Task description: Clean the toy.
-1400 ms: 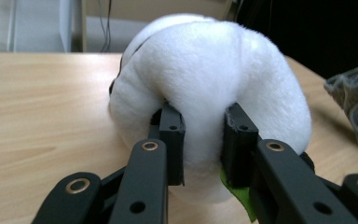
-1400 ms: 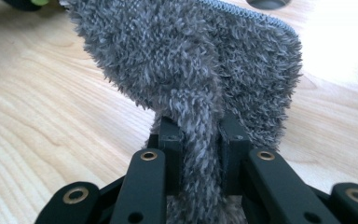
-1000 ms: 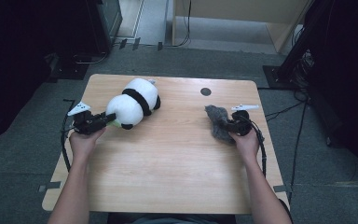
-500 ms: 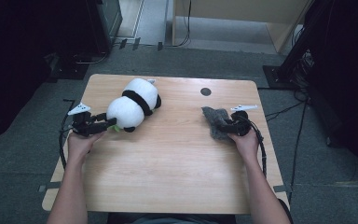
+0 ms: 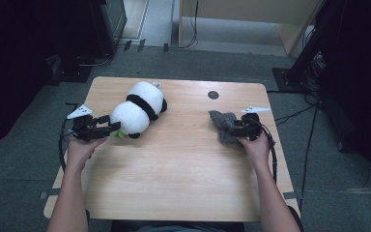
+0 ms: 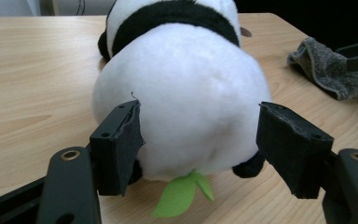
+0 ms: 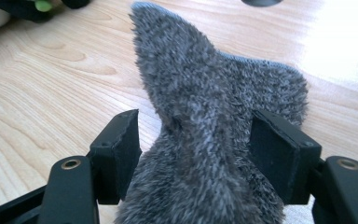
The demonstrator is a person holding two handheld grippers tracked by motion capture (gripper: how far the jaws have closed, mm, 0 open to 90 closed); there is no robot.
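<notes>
Now both grippers have just let go. Nearest the person, at the left of the table (image 5: 174, 183), the left gripper (image 5: 107, 129) sits with its jaws apart: they have just been opening, and in the left gripper view the pads (image 6: 121, 140) stand off either side of the plush panda (image 6: 182, 98), the left pad at most brushing the fur and the right one clear of it. A second ago that gripper was pinching the panda's white rump; now the toy lies on its side on the wood under its own weight, a green felt leaf (image 6: 182, 193) poking out beneath it, its black-banded body pointing away toward the far edge. Across the table, well apart, the right gripper (image 5: 233, 129) has likewise just been opening; the grey cloth (image 7: 205, 140) sits between its jaws in a pinched-up ridge, but the pads (image 7: 275, 154) no longer press it, though the fuzzy pile may graze them. The cloth rests in a crumpled heap near the table's right edge, much where it lay a second ago. Beyond it, a dark round mark (image 5: 213, 94) shows near the far edge. Judged from this, both things have been set down and released, so each hand is free to draw back.
</notes>
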